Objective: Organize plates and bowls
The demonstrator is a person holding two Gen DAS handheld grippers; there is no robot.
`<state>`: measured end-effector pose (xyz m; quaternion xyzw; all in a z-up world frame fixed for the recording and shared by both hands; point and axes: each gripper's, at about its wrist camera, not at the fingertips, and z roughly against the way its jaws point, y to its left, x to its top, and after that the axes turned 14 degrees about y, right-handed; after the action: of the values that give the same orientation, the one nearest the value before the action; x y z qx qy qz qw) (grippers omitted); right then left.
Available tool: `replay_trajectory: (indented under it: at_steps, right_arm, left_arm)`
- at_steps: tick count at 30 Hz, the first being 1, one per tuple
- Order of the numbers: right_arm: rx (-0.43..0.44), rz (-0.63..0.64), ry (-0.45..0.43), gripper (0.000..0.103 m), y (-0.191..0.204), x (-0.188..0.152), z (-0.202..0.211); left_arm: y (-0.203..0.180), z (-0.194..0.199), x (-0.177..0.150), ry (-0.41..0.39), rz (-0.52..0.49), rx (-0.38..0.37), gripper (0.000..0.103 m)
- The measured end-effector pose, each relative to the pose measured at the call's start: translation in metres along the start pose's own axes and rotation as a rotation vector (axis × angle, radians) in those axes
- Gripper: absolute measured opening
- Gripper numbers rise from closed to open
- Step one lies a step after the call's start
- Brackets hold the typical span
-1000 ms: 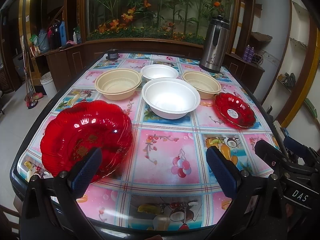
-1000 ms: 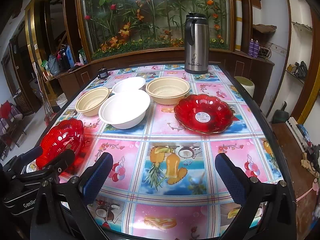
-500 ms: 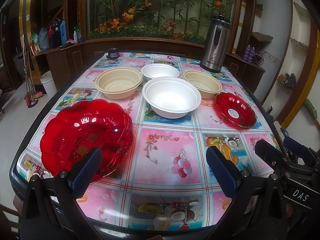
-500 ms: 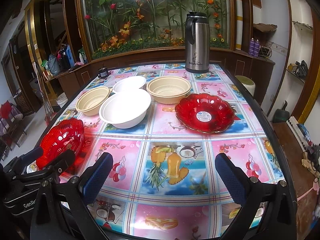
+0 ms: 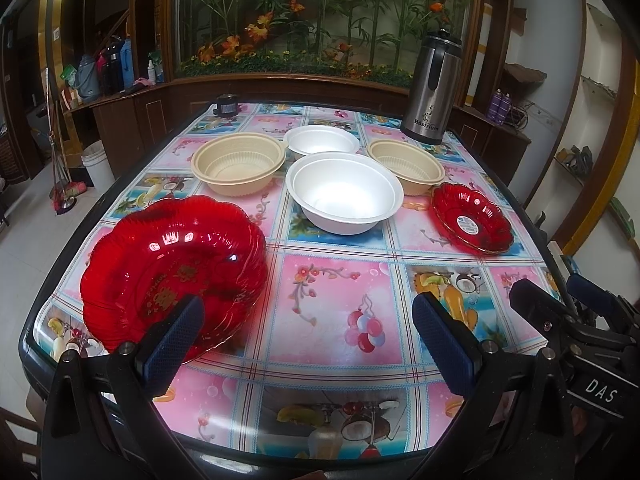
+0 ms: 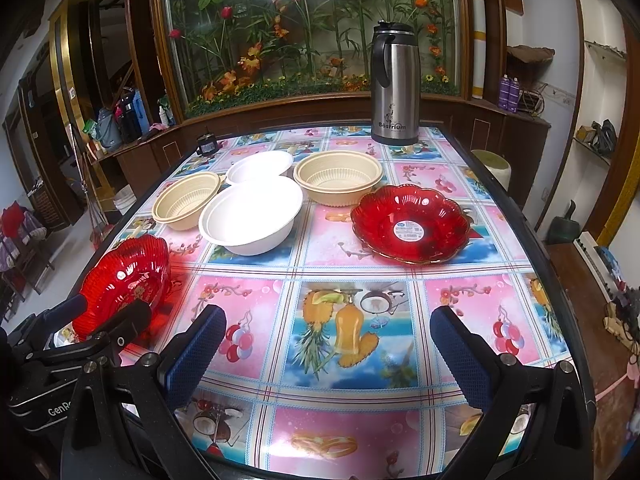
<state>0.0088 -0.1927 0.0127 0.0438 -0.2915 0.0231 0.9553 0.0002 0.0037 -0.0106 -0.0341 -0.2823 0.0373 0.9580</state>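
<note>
On the glossy tabletop [image 5: 336, 304]: scalloped red glass plate [image 5: 172, 268] beside the left gripper [image 5: 308, 344]; both grippers' fingers spread, empty; right gripper [image 6: 328, 360] well short of smaller red plate [image 6: 410, 226].

I see bare tablecloth [image 6: 352, 280] across the near middle, a clear lane between the large red dish [image 5: 172, 268] and small red dish [image 6: 410, 224]. Farther on, four crowded bowls [image 5: 344, 196] and the steel flask [image 6: 394, 84] block passage.
</note>
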Motion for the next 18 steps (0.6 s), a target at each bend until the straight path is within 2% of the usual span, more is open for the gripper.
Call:
replay_trajectory:
  at_steps: [18]
  right_arm:
    - [0.006, 0.000, 0.001, 0.103, 0.0017, -0.0026, -0.0019]
  left_arm:
    - [0.0031, -0.0015, -0.0041, 0.004, 0.004, 0.002, 0.103]
